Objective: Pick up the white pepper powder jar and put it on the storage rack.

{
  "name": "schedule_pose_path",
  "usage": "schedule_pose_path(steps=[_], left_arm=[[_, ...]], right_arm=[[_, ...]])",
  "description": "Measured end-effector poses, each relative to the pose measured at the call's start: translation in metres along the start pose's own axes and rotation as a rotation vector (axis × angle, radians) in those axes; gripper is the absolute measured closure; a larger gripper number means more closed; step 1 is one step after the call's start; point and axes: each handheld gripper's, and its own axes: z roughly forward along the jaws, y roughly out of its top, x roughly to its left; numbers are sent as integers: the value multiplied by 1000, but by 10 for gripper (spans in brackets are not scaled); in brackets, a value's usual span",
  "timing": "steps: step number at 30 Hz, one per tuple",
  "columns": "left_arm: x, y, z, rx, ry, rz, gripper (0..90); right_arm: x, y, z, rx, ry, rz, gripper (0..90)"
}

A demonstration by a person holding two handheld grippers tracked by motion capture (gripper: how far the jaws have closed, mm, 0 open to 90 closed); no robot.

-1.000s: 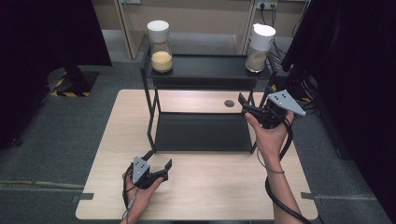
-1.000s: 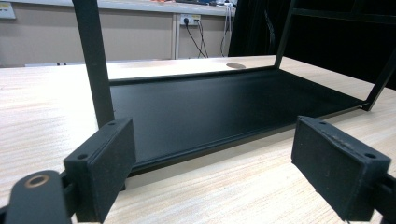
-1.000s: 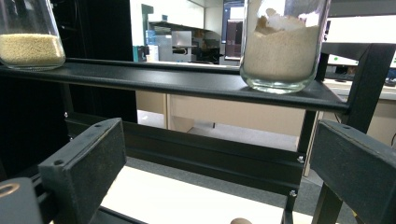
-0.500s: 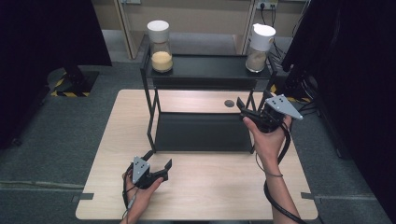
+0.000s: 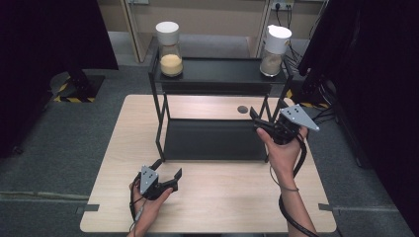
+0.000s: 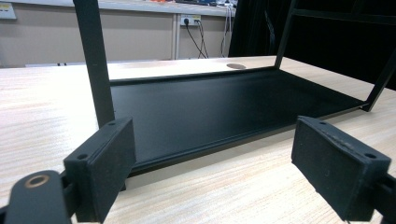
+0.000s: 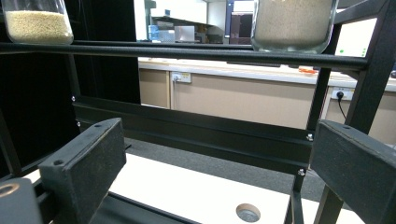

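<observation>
Left gripper (image 5: 167,178): low over the table (image 5: 222,202), jaws spread wide, empty, touching nothing; pads (image 6: 102,172) aimed at the lower tray of the rack.
Rack (image 5: 217,74): black metal, two tiers, just ahead of the left gripper and right beside the right one; lower tray (image 6: 224,107) bare.
Left jar (image 5: 170,44): on the top shelf, well ahead and above the left gripper, far to the left of the right one; glass body, white lid, yellow grain inside.
Right jar (image 5: 274,45): on the top shelf, ahead of and above the right gripper; nearest target by the look of it; pale grain (image 7: 294,18) seen through the glass.
Handling, as a guess: stiff, smooth glass, likely slippery and breakable; fairly heavy with the fill; best taken around the body below the lid, kept upright.
Right gripper (image 5: 262,124): raised beside the rack's right posts, jaws wide apart, empty, nothing touched; pointed under the top shelf rail (image 7: 187,51), with the jar's base above and slightly to the right of the jaw line.
Table hole (image 7: 248,213): below, between the jaws.
</observation>
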Motion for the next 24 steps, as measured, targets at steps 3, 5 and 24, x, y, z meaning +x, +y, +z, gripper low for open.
schedule_pose_path(steps=[3, 5, 24], left_arm=[[0, 0, 0, 0, 0, -2, 131], [0, 0, 0, 0, 0, -2, 131], [0, 0, 0, -1, 1, -2, 131]], right_arm=[[0, -2, -1, 4, -1, 2, 37], [0, -4, -1, 6, -1, 4, 38], [1, -26, -7, 39, 7, 26, 38]])
